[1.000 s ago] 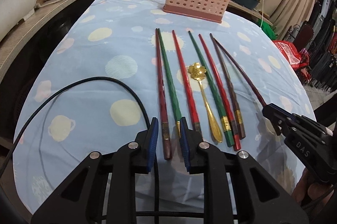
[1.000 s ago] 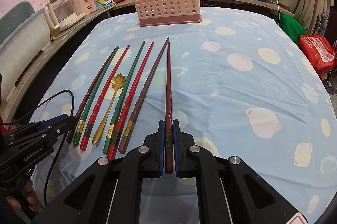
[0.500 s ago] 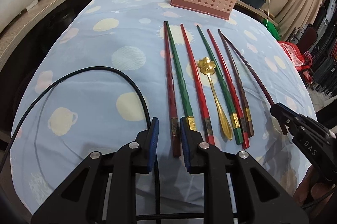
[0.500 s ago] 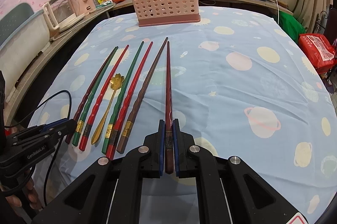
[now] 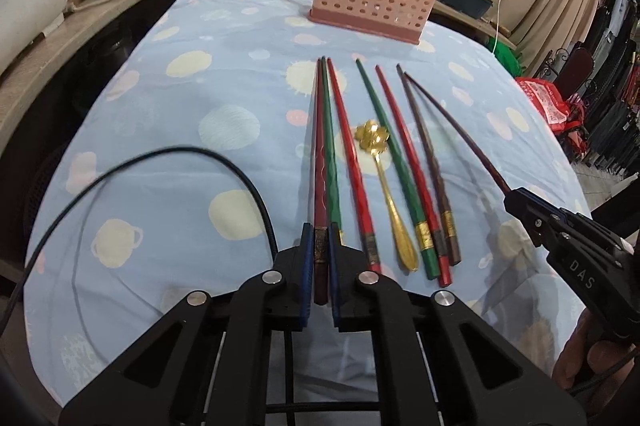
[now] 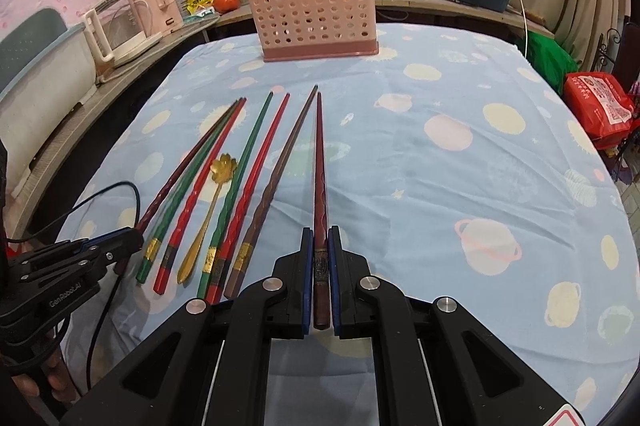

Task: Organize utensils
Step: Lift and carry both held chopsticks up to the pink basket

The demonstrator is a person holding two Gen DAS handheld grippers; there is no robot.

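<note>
Chopsticks, slim lacquered maroon: one (image 5: 320, 185) in closing left claw (image 5: 318, 258), another (image 6: 320, 193) pinched by right claw (image 6: 320, 258).

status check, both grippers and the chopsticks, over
Left gripper closing on the outermost maroon chopstick. Right gripper shut on another maroon chopstick. Pink basket ahead, path clear.

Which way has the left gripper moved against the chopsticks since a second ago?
Yes. The left gripper slid right, from straddling two chopsticks to closing on the dark red chopstick; the spoon stays put.
</note>
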